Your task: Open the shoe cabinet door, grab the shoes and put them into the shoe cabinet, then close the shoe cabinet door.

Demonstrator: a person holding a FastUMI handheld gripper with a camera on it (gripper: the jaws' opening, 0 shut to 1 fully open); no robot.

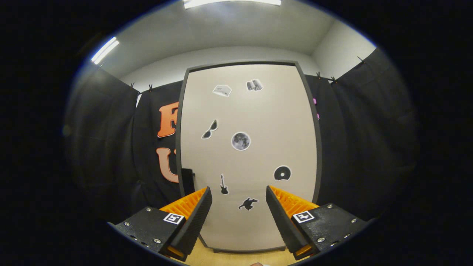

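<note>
The shoe cabinet [247,155] stands straight ahead of me, tall, with a dark frame and a beige door [258,122]. The door is closed and carries several small stickers, among them a moon, sunglasses, a guitar and a disc. My gripper [239,197] faces the lower part of the door, a short way off it. It is open, and between the fingers I see only the door. No handle is visible on the door.
Black cloth walls [358,147] hang on both sides of the cabinet. A small dark object [187,181] sits by the cabinet's lower left edge. Light wooden floor [236,258] shows under the fingers. White walls and ceiling lights are above.
</note>
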